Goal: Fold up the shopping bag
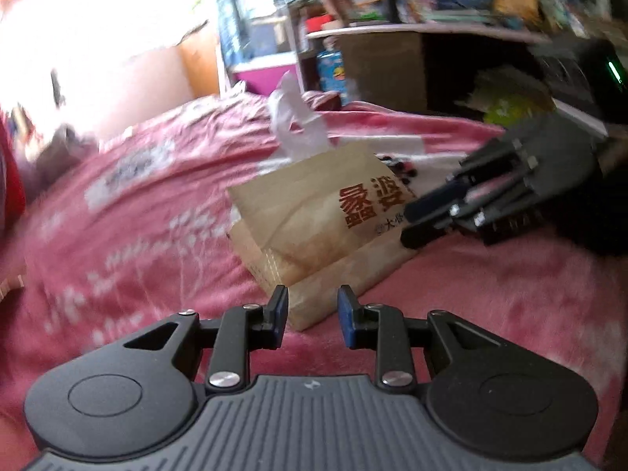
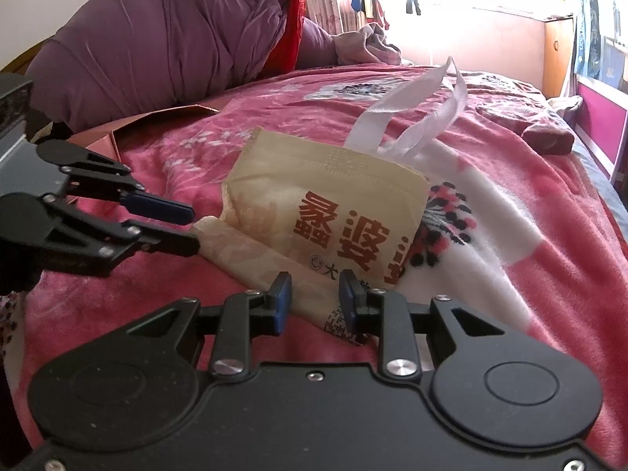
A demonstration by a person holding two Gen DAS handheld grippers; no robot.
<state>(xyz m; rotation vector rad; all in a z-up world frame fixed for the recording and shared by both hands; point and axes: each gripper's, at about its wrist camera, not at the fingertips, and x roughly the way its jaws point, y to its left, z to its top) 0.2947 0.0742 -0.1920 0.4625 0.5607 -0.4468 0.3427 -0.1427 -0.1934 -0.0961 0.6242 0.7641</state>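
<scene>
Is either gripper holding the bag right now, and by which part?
Neither pinches it. The left gripper and right gripper stand open, straddling the shopping bag's near folded edges.

Two close, low wrist views face the same folded shopping bag [image 1: 314, 212] [image 2: 325, 212] from adjacent sides, centre-frame.

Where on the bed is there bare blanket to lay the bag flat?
Bare pink blanket lies left of the beige bag in the left wrist view, up to the purple quilt. Crowded: around the bag, with the left gripper, right gripper, and white handles behind.
</scene>
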